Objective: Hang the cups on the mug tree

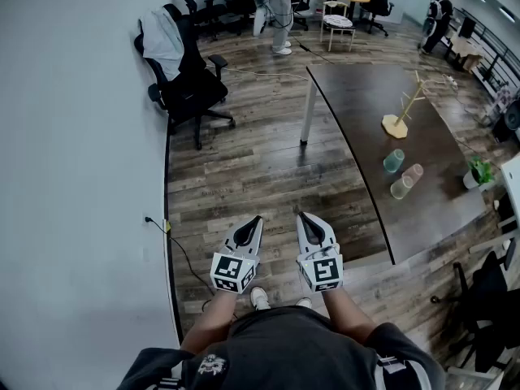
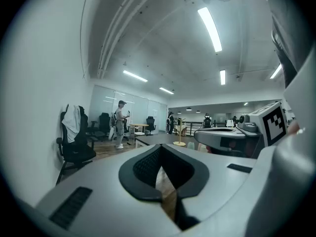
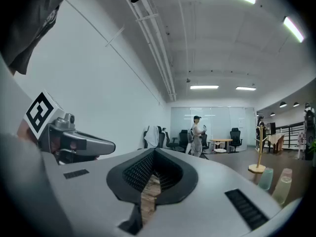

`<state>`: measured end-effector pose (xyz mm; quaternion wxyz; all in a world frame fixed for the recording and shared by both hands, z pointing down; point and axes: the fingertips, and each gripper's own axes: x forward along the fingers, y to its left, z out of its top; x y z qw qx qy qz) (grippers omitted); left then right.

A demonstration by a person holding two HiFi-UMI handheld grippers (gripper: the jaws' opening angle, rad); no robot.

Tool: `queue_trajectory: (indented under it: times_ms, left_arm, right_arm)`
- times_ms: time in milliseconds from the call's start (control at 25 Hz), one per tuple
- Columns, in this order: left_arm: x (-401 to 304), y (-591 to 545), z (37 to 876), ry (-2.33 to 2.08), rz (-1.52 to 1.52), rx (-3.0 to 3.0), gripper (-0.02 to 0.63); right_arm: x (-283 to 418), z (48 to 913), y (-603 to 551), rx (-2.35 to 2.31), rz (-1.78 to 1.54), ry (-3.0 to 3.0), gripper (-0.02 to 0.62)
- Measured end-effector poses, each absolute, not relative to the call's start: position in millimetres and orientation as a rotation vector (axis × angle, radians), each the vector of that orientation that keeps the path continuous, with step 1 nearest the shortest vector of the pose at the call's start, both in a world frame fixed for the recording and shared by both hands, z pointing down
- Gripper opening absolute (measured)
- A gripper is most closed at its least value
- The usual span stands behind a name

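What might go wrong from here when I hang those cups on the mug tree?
The green cup, pink cup and yellowish cup stand bunched together, so grabbing one might knock another. The mug tree looks slim on a small base; a hard push could tip it.

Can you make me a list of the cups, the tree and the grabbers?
cups: three on the table: green cup, pink cup, pale cup
mug tree: on the table, nothing hung
left gripper: shut, empty, over the floor
right gripper: shut, empty, over the floor
task: not begun
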<state>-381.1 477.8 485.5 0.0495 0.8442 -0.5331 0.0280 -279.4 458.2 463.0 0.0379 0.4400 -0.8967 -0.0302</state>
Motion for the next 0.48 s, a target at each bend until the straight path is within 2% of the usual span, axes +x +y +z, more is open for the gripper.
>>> queue_trajectory:
  times_ms: [480]
  left_arm:
    - [-381.6, 471.7, 483.9, -1.639, 0.132, 2.607, 0.008]
  right_arm:
    - [-287.8, 468.9, 453.0, 1.328, -0.093, -2.738, 0.025]
